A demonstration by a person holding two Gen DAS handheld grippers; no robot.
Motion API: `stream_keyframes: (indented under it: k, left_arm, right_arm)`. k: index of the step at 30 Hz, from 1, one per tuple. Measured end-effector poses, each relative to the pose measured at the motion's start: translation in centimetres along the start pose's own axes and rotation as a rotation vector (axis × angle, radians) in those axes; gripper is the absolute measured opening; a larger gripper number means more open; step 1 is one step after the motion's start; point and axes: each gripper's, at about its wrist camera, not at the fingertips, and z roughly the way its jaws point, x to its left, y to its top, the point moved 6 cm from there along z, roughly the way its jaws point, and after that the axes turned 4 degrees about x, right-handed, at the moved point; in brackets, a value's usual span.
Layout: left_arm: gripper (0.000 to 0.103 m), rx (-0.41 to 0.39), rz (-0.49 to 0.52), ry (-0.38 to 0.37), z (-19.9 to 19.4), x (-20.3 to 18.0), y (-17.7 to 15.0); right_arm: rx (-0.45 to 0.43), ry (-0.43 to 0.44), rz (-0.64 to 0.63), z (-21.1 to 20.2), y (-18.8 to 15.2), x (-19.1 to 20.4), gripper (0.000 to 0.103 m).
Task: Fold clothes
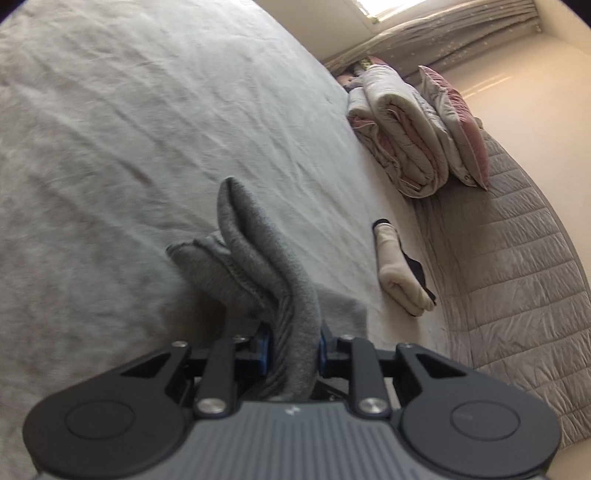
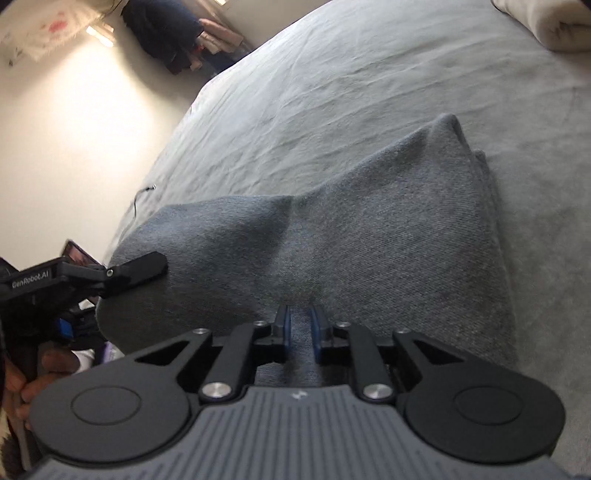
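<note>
A grey knit garment [image 2: 369, 229] lies partly folded on the bed sheet [image 2: 369, 74], its near edge lifted by both grippers. My right gripper [image 2: 300, 332] is shut on a pinch of its near edge. My left gripper [image 1: 294, 343] is shut on a thick bunch of the same grey garment [image 1: 255, 251], which stands up in folds ahead of the fingers. The left gripper also shows in the right wrist view [image 2: 122, 275] at the garment's left corner, held by a hand.
A folded beige and dark item [image 1: 400, 269] lies near the bed's edge. Folded quilts and a pink pillow [image 1: 417, 129] are stacked further along it. A quilted bedspread [image 1: 517, 277] hangs at the side. A cream roll [image 2: 554, 26] lies far right. A wall is at the left.
</note>
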Motion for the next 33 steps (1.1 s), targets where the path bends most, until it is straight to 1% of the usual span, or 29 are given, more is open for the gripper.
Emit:
stream_keyframes:
  k: [1,2,3,7,9,10,12,15,17,18,21,25,27,30,33]
  left_arm:
    - [0.023,0.002,0.010,-0.003,0.3,-0.6,-0.1]
    - [0.023,0.005,0.021,-0.006,0.6,-1.2,-0.2]
    - [0.023,0.008,0.031,-0.010,1.0,-1.8,-0.3]
    - [0.024,0.050,0.067,-0.043,3.0,-3.7,-1.4]
    - [0.031,0.076,0.087,-0.067,4.1,-4.4,-2.1]
    - [0.033,0.088,0.093,-0.084,4.6,-4.7,-2.4]
    - [0.038,0.107,0.105,-0.127,5.3,-5.3,-2.9]
    - [0.038,0.122,0.099,-0.237,5.6,-6.1,-3.3]
    - [0.042,0.126,0.093,-0.289,5.6,-6.6,-3.3]
    - [0.043,0.115,0.103,-0.289,5.4,-6.7,-3.2]
    - [0.043,0.077,0.138,-0.245,4.6,-6.3,-3.1]
    - [0.043,0.043,0.198,-0.188,3.3,-5.1,-2.7]
    - [0.043,0.040,0.245,-0.174,2.5,-4.9,-2.6]
    - [0.044,0.050,0.320,-0.165,1.6,-5.0,-3.2]
    - [0.044,0.060,0.402,-0.130,1.3,-5.4,-4.5]
  right_arm:
    - [-0.010,0.017,0.029,-0.6,0.1,-0.4,0.025]
    - [-0.021,0.034,0.057,-1.1,0.3,-0.7,0.034]
    - [-0.032,0.051,0.086,-1.7,0.5,-1.1,0.037]
    - [-0.070,0.120,0.214,-3.8,1.1,-2.9,0.040]
    - [-0.090,0.149,0.279,-4.7,1.2,-3.9,0.043]
    - [-0.097,0.165,0.315,-5.1,1.3,-4.6,0.043]
    - [-0.111,0.191,0.380,-5.9,1.2,-5.8,0.044]
    - [-0.129,0.210,0.464,-6.7,1.0,-7.5,0.044]
    - [-0.139,0.226,0.505,-7.2,0.7,-8.2,0.044]
    - [-0.144,0.242,0.527,-7.5,0.5,-8.5,0.044]
    - [-0.160,0.285,0.573,-8.0,-0.2,-8.7,0.044]
    - [-0.170,0.316,0.588,-8.4,-0.2,-8.5,0.045]
    - [-0.172,0.327,0.586,-8.6,0.0,-8.3,0.046]
    - [-0.178,0.301,0.562,-8.6,0.5,-7.9,0.047]
    - [-0.186,0.257,0.513,-8.7,0.9,-7.3,0.047]
